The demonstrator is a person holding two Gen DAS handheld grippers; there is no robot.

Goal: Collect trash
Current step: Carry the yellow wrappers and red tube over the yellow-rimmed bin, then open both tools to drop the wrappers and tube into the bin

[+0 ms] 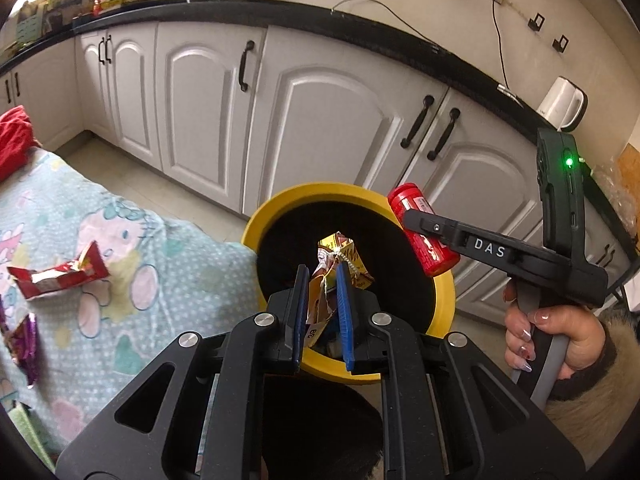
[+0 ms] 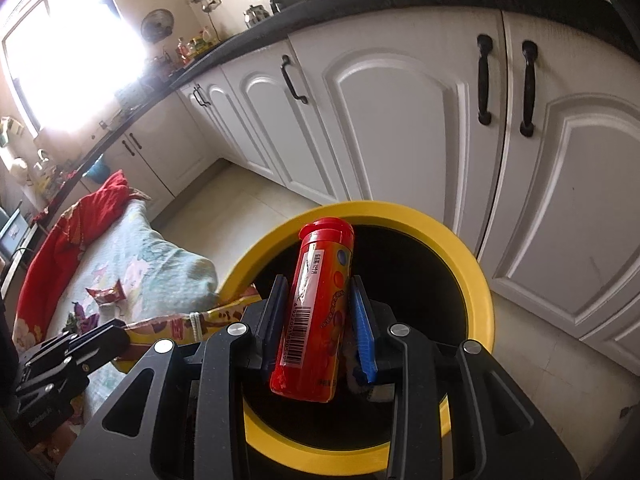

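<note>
A yellow-rimmed bin (image 1: 444, 292) (image 2: 482, 300) with a black inside stands on the floor by the cabinets. My left gripper (image 1: 323, 276) is shut on a crumpled yellow snack wrapper (image 1: 348, 258) and hangs over the bin's mouth. My right gripper (image 2: 318, 286) is shut on a red candy tube (image 2: 316, 312) (image 1: 424, 232), also held above the bin opening. In the right wrist view the wrapper (image 2: 188, 322) and left gripper (image 2: 120, 338) show at the lower left. A red wrapper (image 1: 60, 276) (image 2: 106, 294) and a purple wrapper (image 1: 26, 344) lie on the patterned cloth (image 1: 140, 248).
White cabinets with black handles (image 1: 332, 120) run behind the bin under a black counter (image 1: 360, 24). A red garment (image 1: 14, 136) lies at the cloth's far end. A person's hand (image 1: 556, 336) holds the right gripper's handle. Beige floor tiles (image 2: 256, 208) surround the bin.
</note>
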